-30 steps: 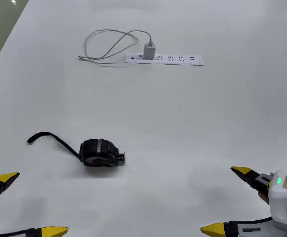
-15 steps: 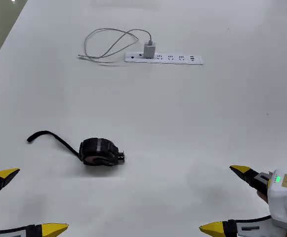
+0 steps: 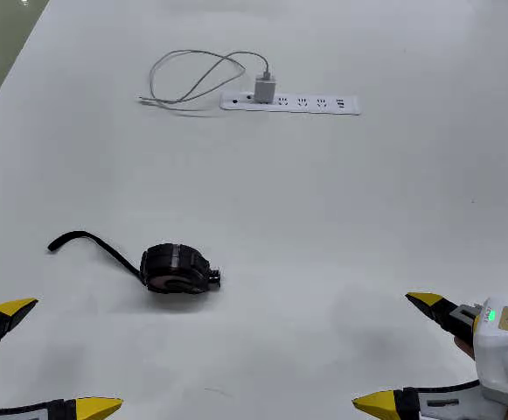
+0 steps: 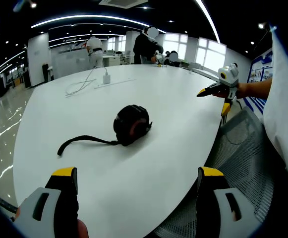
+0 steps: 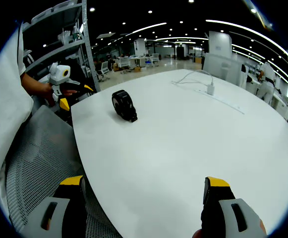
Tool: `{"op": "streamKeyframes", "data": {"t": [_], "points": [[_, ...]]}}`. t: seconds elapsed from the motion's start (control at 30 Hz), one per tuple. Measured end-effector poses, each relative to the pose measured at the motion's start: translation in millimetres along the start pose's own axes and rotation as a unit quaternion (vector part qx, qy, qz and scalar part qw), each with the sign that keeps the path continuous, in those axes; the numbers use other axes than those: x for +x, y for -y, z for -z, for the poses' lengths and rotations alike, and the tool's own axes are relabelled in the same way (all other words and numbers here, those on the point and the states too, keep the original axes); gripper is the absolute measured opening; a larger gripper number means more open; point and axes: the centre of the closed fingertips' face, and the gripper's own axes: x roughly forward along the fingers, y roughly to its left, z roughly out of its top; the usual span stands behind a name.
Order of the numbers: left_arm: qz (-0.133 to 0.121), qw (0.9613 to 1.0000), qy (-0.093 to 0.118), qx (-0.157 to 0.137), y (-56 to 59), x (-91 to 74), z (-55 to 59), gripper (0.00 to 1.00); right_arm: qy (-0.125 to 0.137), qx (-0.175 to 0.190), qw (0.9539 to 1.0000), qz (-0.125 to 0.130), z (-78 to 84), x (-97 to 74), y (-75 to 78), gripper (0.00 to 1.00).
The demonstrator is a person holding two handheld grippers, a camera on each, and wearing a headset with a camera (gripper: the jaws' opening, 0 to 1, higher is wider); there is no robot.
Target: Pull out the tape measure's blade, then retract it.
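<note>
While both pairs of jaws stand wide, holding nothing, the left gripper [image 3: 55, 357] and right gripper [image 3: 400, 352] hover low over the white surface [image 3: 323, 219]. The tape measure [image 3: 177, 269] lies just ahead of the left gripper, untouched, well off the right gripper's left side. Its black strap [image 3: 86, 241] trails away from the right gripper.
</note>
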Motion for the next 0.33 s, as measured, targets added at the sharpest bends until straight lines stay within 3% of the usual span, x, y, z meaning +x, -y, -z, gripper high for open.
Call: {"op": "streamKeyframes", "data": {"t": [0.33], "points": [[-0.002, 1.0, 0.001, 0.004, -0.8, 1.0, -1.4, 0.99, 0.001, -0.002, 1.0, 0.001, -2.0, 0.3, 0.7, 0.98]]}}
